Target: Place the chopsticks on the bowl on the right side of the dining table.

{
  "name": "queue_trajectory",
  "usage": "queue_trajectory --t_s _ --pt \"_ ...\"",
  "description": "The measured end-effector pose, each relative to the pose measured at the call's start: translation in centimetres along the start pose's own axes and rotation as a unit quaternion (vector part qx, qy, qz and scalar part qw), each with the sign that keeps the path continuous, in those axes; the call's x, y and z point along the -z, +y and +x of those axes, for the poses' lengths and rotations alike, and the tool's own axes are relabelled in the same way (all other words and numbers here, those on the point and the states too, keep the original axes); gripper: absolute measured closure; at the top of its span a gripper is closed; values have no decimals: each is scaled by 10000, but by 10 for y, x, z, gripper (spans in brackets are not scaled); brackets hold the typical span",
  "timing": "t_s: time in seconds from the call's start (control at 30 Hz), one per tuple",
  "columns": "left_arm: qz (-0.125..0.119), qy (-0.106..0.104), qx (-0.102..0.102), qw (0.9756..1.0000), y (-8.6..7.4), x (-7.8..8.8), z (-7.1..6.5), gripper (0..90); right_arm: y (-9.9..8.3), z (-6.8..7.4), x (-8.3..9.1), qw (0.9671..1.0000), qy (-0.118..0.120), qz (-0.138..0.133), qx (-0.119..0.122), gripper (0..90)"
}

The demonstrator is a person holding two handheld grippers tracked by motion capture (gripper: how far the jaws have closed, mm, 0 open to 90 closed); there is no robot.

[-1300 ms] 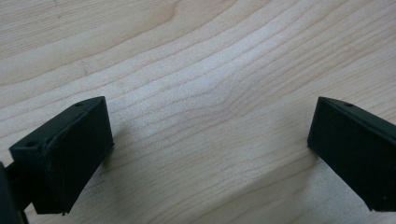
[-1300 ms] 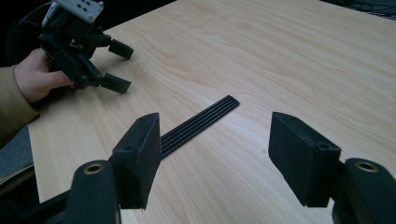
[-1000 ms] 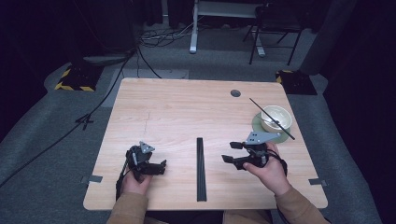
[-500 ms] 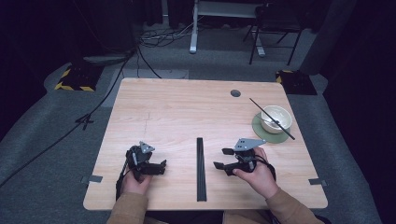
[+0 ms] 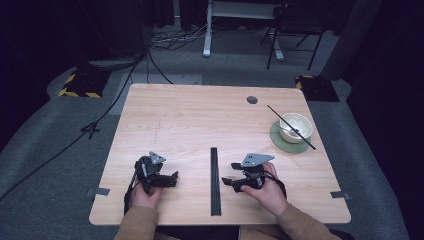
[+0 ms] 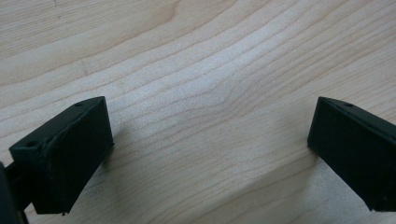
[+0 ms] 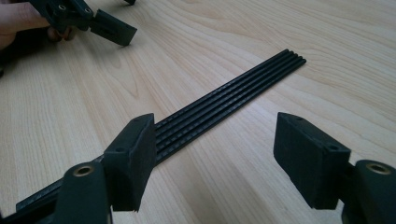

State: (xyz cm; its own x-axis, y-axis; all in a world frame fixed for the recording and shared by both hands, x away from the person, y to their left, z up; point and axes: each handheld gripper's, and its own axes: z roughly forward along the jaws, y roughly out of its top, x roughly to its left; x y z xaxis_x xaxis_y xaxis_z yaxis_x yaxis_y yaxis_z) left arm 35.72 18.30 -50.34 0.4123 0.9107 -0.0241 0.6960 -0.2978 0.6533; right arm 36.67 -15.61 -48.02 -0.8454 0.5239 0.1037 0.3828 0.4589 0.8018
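Black chopsticks (image 5: 214, 180), several laid side by side as one flat, straight bundle, lie on the wooden table (image 5: 200, 120) near its front edge.

My right tool (image 7: 212, 161) is showing matt black plastic jaws; beside it the ribbed black strip (image 7: 224, 103) is gleaming faintly on the desk's (image 7: 327, 60) smooth pale wood.

I see a pale wooden table (image 5: 200, 115) on grey carpet (image 5: 55, 165), with 1 round cable hole (image 5: 252, 100) near its far edge. Beyond it, cables (image 5: 170, 40) trail past a white desk leg (image 5: 206, 30) and what looks like a dark chair (image 5: 292, 30). The room's edges are too dim to read.
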Motion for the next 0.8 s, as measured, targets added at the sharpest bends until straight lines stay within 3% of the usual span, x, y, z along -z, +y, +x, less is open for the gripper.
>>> queue_trajectory --t_s 0.8 --pt "-4 7 -4 10000 0 0 0 3 -10 20 -22 9987 -31 404 298 303"
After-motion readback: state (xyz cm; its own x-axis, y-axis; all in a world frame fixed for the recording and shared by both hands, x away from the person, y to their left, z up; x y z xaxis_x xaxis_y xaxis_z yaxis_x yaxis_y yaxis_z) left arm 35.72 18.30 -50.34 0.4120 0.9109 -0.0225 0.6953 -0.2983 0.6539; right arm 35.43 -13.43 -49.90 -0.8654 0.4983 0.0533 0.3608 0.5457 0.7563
